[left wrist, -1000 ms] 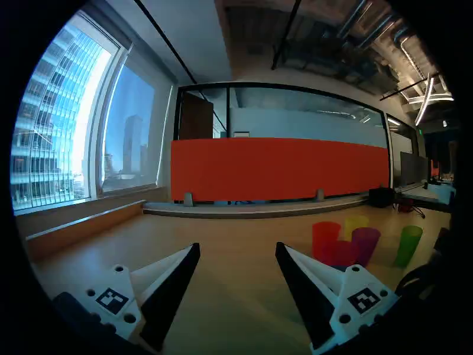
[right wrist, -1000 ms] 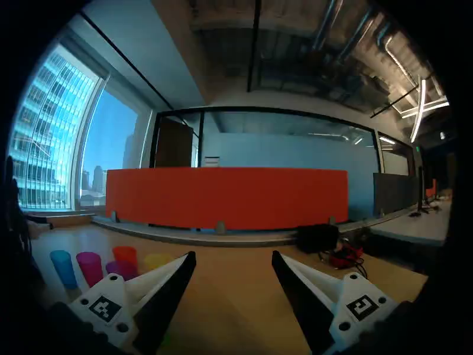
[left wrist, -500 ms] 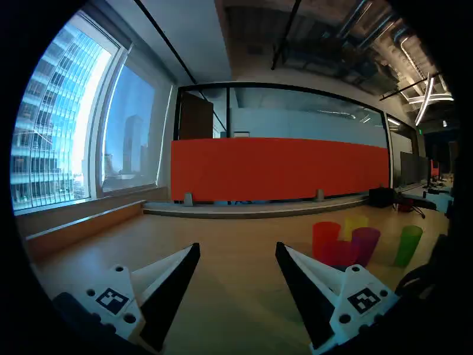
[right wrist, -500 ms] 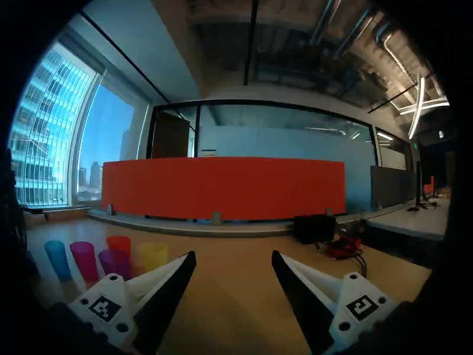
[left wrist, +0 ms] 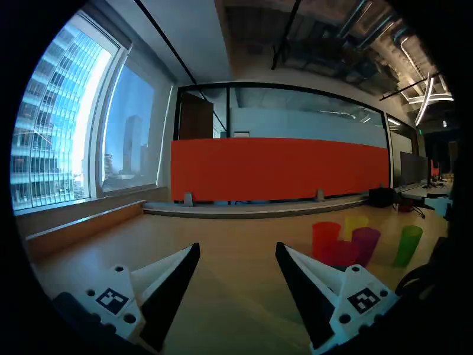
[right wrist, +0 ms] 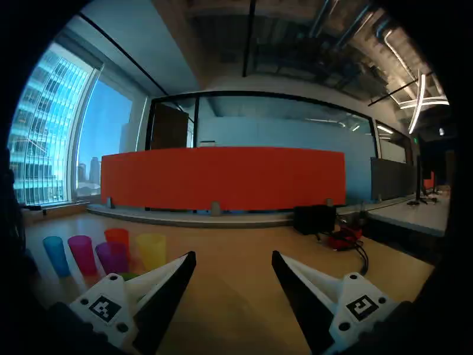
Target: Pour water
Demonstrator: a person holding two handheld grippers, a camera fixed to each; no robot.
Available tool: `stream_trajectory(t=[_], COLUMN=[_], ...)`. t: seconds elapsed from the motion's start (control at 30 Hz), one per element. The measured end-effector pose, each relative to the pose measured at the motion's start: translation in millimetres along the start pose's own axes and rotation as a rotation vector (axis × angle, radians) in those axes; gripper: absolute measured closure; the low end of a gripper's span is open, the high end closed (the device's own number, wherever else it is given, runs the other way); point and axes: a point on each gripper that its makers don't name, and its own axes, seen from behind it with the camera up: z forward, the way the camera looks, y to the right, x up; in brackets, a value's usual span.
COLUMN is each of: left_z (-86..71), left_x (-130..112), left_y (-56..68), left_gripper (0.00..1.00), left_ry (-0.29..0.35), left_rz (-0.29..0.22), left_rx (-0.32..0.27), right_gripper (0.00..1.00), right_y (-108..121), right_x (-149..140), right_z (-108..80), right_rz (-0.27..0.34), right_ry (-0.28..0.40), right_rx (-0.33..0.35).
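— Where does the left gripper view sit?
— Low over the tabletop, facing the red screen, cups near on its right.
— And the right gripper view?
— Equally low, facing that screen, the cups on its left.

Hard daylight came through the tall glass window wall at the left, nearly blown out. The dark exposed ceiling lay dim around thin white strip lights. The pale wooden tabletop carried a soft sheen, and the translucent coloured plastic cups glowed. Focus was sharp, though fisheye distortion bowed the long orange partition panel.
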Motion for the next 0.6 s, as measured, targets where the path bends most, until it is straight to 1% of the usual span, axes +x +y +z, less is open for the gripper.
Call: stream_trajectory(t=[0.6], left_z=[0.0], left_x=[-0.7], left_y=[-0.1], left_gripper=[0.05], left_ry=[0.000], left_rz=[0.000], left_rx=[0.000], right_gripper=[0.00], right_y=[-0.8], right_x=[-0.3], right_z=[-0.8], right_rz=[0.002], right_ry=[-0.004], right_rx=[0.004])
